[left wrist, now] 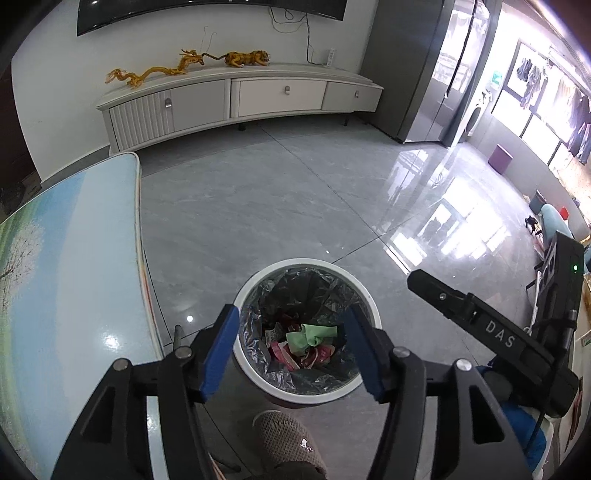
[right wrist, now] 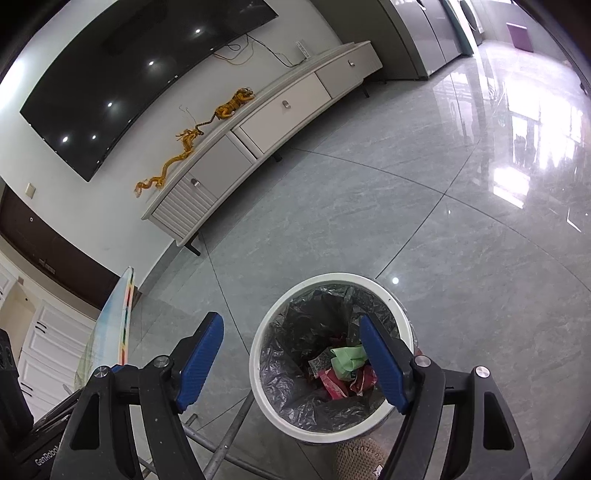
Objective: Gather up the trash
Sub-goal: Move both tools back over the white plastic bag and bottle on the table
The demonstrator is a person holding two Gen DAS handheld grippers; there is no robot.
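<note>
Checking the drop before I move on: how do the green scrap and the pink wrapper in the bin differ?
The green scrap is pale, crumpled and lies on top of the pile; the pink wrapper is flatter, printed and partly under it. In the right wrist view the green scrap sits farther from the camera than the pink wrapper. Both rest inside the black-lined bin.

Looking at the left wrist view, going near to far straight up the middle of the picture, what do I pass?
Beige knitted slipper → white round bin lined with a black plastic bag, green and pink wrappers inside → bare grey tiled floor → long white TV cabinet → dark wall-mounted television.
</note>
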